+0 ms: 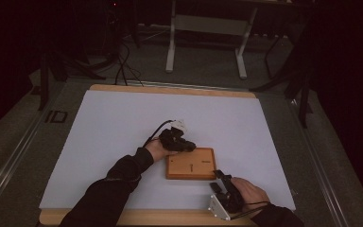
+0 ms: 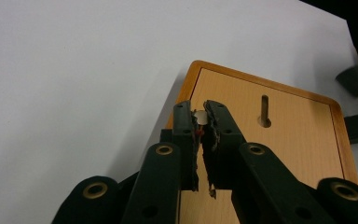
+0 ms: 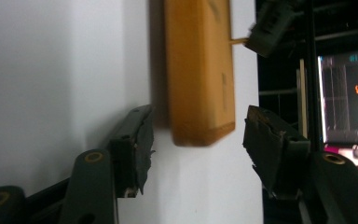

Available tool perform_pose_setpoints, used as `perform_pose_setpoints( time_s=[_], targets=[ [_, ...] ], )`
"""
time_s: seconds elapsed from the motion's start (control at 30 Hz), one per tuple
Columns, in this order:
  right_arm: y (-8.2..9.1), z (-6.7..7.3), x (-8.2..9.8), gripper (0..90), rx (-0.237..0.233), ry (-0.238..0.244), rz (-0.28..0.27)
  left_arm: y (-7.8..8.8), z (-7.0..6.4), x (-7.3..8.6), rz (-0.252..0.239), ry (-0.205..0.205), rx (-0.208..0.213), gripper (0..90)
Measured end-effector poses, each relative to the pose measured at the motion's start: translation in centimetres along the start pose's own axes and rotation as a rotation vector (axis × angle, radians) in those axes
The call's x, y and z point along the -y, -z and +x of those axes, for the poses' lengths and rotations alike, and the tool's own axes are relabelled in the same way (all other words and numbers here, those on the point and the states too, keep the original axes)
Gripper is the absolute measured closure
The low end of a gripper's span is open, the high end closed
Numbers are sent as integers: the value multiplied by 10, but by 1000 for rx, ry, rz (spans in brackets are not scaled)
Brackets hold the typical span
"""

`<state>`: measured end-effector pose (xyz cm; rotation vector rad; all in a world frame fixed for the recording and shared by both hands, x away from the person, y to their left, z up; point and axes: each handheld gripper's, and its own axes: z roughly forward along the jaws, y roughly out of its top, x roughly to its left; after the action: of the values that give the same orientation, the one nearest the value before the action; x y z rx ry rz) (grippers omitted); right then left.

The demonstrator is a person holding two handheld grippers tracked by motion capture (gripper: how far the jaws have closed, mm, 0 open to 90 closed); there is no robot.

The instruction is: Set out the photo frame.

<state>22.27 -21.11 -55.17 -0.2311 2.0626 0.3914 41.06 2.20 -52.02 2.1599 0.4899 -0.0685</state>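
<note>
A flat wooden box (image 1: 190,163) with a narrow slot (image 2: 264,112) in its top lies on the white sheet (image 1: 123,137). My left gripper (image 1: 189,145) rests over the box's far left corner, shut on a small pale peg (image 2: 200,116). From the right gripper view this peg (image 3: 237,41) is a thin stick reaching from the left gripper (image 3: 270,23) to the box top. My right gripper (image 3: 196,113) is open at the box's (image 3: 200,70) near right corner. One jaw stands on each side of that corner, and neither pad touches the wood.
The sheet covers a wooden tabletop whose front edge (image 1: 146,217) runs just below both forearms. Beyond the far edge, a white stand's legs (image 1: 171,47) and cables lie on the floor. A lit screen (image 3: 349,93) glows off to the side.
</note>
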Motion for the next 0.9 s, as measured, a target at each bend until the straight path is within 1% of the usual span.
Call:
perform_pose_setpoints(
  time_s=[0.03, 0.07, 0.1, 0.13, 0.17, 0.2, 0.23, 0.27, 0.3, 0.33, 0.37, 0.4, 0.43, 0.47, 0.5, 0.53, 0.57, 0.6, 0.67, 0.73, 0.8, 0.83, 0.9],
  targets=[
    [-2, 2, -1, 447, -2, 27, 5, 0, 0, 0, 1, -6, 1, 840],
    [-4, 4, -2, 462, 23, 65, 7, 0, 1, 0, 0, -1, 5, 840],
    [-5, 5, -3, 468, 28, 86, 10, 0, 1, 0, 1, 0, 6, 840],
    [-8, 6, -4, 475, 30, 103, 18, 0, 1, 0, 3, 0, 6, 840],
    [-10, 8, -5, 494, 51, 121, 28, 0, 1, -1, 6, -5, 7, 840],
    [-12, 8, -5, 500, 51, 131, 34, 0, 1, -1, 7, -7, 8, 840],
    [-13, 9, -6, 505, 57, 149, 39, 0, 1, -1, 7, -5, 6, 840],
    [-15, 10, -7, 528, 70, 162, 42, 0, 1, -1, 9, -8, 5, 840],
    [-16, 10, -7, 530, 68, 171, 46, 0, 0, -1, 11, -11, 3, 840],
    [-18, 11, -8, 537, 83, 186, 55, 0, 0, -1, 13, -12, 3, 840],
    [-18, 11, -8, 567, 91, 194, 56, 0, 0, -1, 17, -15, 4, 839],
    [-19, 12, -9, 575, 87, 198, 59, 0, 0, -1, 17, -13, 4, 839],
    [-20, 12, -9, 577, 93, 201, 61, 0, 0, -2, 18, -12, 3, 839],
    [-20, 12, -10, 618, 92, 202, 61, 0, 0, -2, 18, -9, 2, 839],
    [-21, 12, -10, 631, 81, 202, 65, 0, 0, -2, 18, -9, 4, 839],
    [-21, 13, -10, 633, 88, 211, 66, 0, 0, -2, 18, -10, 4, 839],
    [-21, 14, -9, 634, 88, 205, 66, 0, 0, -2, 21, -15, 3, 839],
    [-21, 13, -9, 635, 82, 202, 69, 0, 0, -2, 22, -15, 0, 839],
    [-21, 13, -9, 639, 87, 203, 70, 0, 1, -2, 20, -12, 5, 839],
    [-21, 12, -8, 650, 92, 200, 61, 0, 0, -2, 18, -7, -6, 840],
    [-20, 11, -7, 651, 86, 195, 53, 0, 0, -2, 18, -9, -4, 839],
    [-20, 11, -7, 653, 87, 195, 51, 0, 0, -2, 17, -3, -4, 838],
    [-20, 11, -7, 653, 88, 190, 51, 0, -1, -2, 15, -8, -7, 837]
  ],
)
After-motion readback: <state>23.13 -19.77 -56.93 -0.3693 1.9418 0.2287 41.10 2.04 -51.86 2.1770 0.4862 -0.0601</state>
